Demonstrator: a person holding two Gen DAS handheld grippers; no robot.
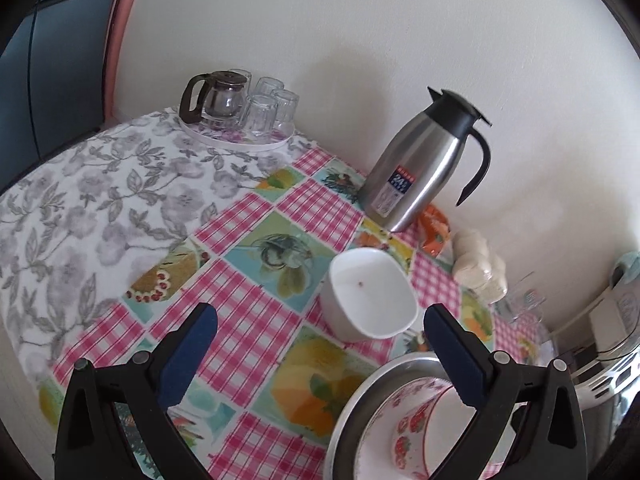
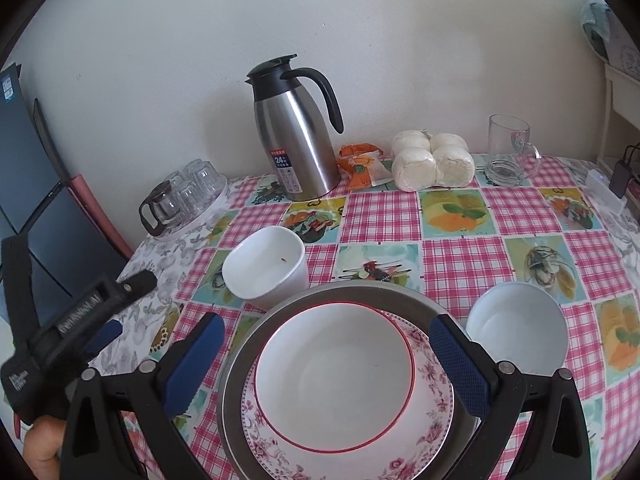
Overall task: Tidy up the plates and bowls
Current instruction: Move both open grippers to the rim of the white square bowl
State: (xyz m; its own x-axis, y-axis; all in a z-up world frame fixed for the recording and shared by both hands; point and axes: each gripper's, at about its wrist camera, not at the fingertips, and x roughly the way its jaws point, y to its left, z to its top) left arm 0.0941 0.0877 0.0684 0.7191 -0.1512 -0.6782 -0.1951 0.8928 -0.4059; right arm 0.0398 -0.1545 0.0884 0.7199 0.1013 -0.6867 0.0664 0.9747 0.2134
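Stack [image 2: 340, 368] near centre, red-rimmed bowl on top; both grippers spread, empty. Left gripper [image 1: 320, 328]: pinch white square bowl [image 1: 370, 294] rim squarely, lift level.

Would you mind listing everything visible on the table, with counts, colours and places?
Metal tray: 1, silver, near centre.
Floral plate: 1, white and pink, in the tray.
Red-rimmed bowl: 1, white, on the plate.
Square bowl: 1, white, left of the tray.
Round bowl: 1, pale blue-white, right of the tray.
Flask: 1, steel and black, by the wall.
Buns: 4, white, bagged, right of the flask.
Orange packet: 1, between flask and buns.
Mug: 1, clear, far right.
Teapot: 1, glass, on a white tray, far left.
Tumblers: about 4, clear, same tray.
Left gripper: open, black and blue.
Right gripper: open, over the stack.
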